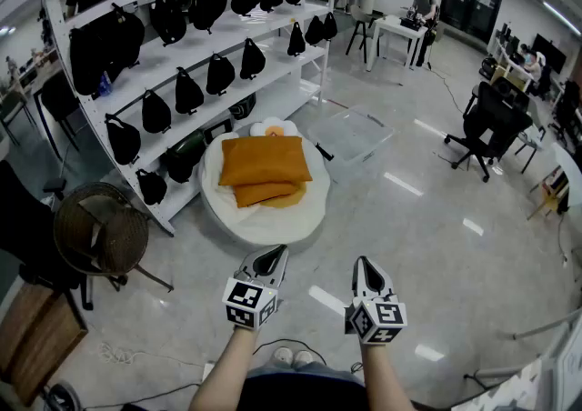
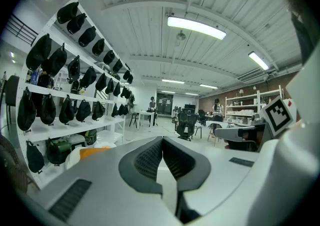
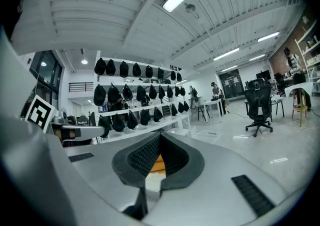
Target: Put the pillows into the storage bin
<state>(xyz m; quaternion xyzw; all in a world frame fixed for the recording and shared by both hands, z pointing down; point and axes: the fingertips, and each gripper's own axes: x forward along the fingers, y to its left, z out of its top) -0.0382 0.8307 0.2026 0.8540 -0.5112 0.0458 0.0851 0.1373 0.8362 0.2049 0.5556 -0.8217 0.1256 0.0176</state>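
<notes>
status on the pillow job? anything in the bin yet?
Done: nothing. The clear storage bin looks empty.
In hand: nothing. The left tongs and right tongs are both shut and empty, held over the floor short of the pile.
Left: everything. The orange pillows lie stacked on the white round cushion beside the bin.

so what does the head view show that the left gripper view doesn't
Only the head view: the clear storage bin on the floor and the wicker chair. Only the left gripper view: the ceiling lights, plus a close look at the left gripper, jaws shut on nothing. Both: the shelves of black bags, the orange pillows and a black office chair.
</notes>
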